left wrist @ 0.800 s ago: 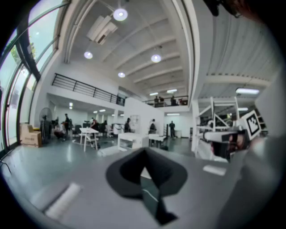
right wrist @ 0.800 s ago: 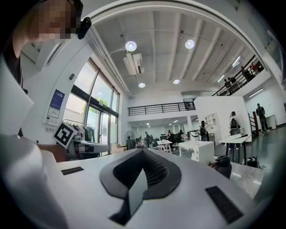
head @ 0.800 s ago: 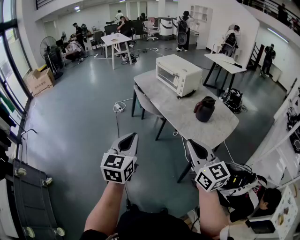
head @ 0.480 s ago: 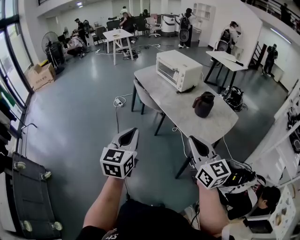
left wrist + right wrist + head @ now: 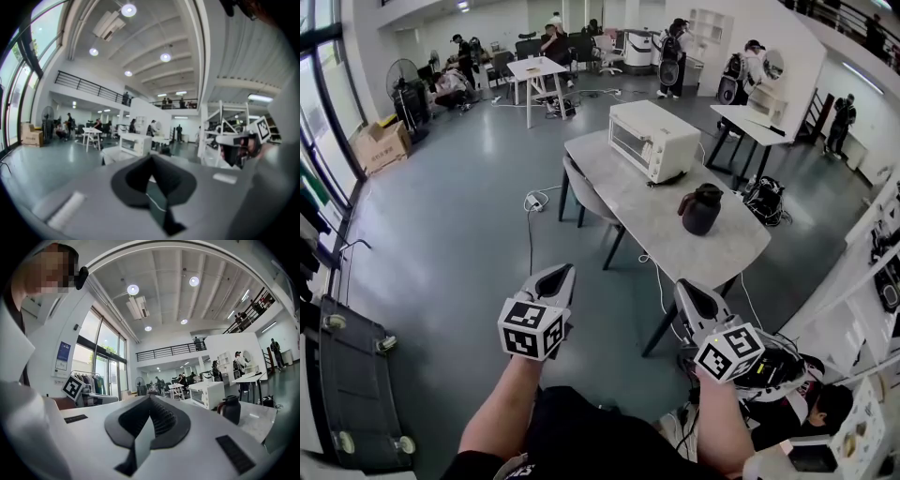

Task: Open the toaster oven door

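Left claw [image 5: 562,275] and right claw [image 5: 686,291], both with jaws together and empty, are held over open grey floor [image 5: 459,216], well short of the bench [image 5: 661,230]. The white toaster oven [image 5: 653,139] stands at the bench's far end with its door shut; the handle is too small to resolve. A black jug [image 5: 700,208] stands nearer. A chair [image 5: 581,187] is partly hidden under the bench edge. The right gripper view shows oven and jug distinctly; the left gripper view shows them small and blurred.

Toaster oven [image 5: 654,139] on table [image 5: 642,223] — dark jug [image 5: 700,209] near.

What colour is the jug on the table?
The jug is dark, almost black, best seen in the head view.
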`<action>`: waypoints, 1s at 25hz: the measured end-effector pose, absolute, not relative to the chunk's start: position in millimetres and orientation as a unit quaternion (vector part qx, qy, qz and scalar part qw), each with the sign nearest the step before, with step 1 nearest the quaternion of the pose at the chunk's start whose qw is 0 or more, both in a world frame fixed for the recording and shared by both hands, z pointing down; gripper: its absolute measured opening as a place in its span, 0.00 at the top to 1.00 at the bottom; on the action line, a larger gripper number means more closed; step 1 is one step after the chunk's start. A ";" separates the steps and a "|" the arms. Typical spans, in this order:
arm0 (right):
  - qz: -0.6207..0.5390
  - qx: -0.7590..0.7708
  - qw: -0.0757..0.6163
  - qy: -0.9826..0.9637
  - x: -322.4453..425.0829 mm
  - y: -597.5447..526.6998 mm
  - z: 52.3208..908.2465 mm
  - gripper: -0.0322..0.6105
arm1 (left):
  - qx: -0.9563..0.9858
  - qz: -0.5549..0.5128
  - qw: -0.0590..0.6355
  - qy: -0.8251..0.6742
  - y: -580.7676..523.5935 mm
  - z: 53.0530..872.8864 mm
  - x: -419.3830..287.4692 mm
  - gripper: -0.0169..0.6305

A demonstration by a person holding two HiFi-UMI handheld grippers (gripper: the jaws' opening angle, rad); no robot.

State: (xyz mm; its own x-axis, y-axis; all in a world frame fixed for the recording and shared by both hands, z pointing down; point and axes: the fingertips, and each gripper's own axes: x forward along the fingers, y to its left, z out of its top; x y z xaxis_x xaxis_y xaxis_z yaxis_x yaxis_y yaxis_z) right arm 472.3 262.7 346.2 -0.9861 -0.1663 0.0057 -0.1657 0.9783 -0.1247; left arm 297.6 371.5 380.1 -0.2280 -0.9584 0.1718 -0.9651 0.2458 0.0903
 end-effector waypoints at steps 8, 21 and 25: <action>-0.079 -0.064 -0.017 0.995 441.8 252.4 365.1 0.96 | 0.607 0.013 0.126 -0.785 360.1 404.9 277.4 0.96; -0.089 -0.082 -0.048 0.991 332.0 183.6 386.5 0.96 | 0.626 0.006 0.136 -0.768 276.3 416.5 166.3 0.96; -0.094 -0.074 -0.064 0.991 285.9 171.1 400.0 0.96 | 0.631 0.013 0.137 -0.764 256.8 421.9 129.4 0.96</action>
